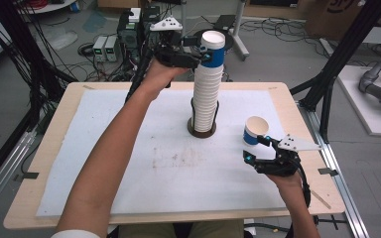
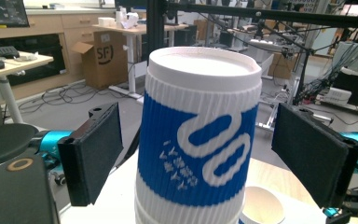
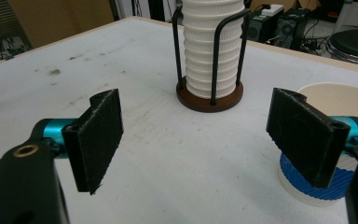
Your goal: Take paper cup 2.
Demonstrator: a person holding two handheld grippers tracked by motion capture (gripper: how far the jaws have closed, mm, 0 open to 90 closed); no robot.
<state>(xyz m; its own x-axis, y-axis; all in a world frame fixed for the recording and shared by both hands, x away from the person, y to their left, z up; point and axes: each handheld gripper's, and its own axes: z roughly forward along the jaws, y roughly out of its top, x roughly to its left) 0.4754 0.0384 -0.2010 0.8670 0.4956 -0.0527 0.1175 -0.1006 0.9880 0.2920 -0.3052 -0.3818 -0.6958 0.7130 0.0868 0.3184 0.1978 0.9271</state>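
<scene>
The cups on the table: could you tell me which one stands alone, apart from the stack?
The blue-banded cup standing mouth-up on the white mat, beside the right hand-held gripper; the others are nested in the stack.

A pale wooden worktop [image 1: 44, 163] carries a stained white rectangular mat [image 1: 129, 168]; on the mat stand a round brown cup-stack base [image 1: 202, 132] and a blue-and-white paper cup [image 1: 256, 130].

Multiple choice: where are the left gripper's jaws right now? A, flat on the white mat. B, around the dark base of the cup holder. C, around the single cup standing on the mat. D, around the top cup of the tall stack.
D: the left gripper has a pad on either side of the top cup, open, not yet touching.
</scene>
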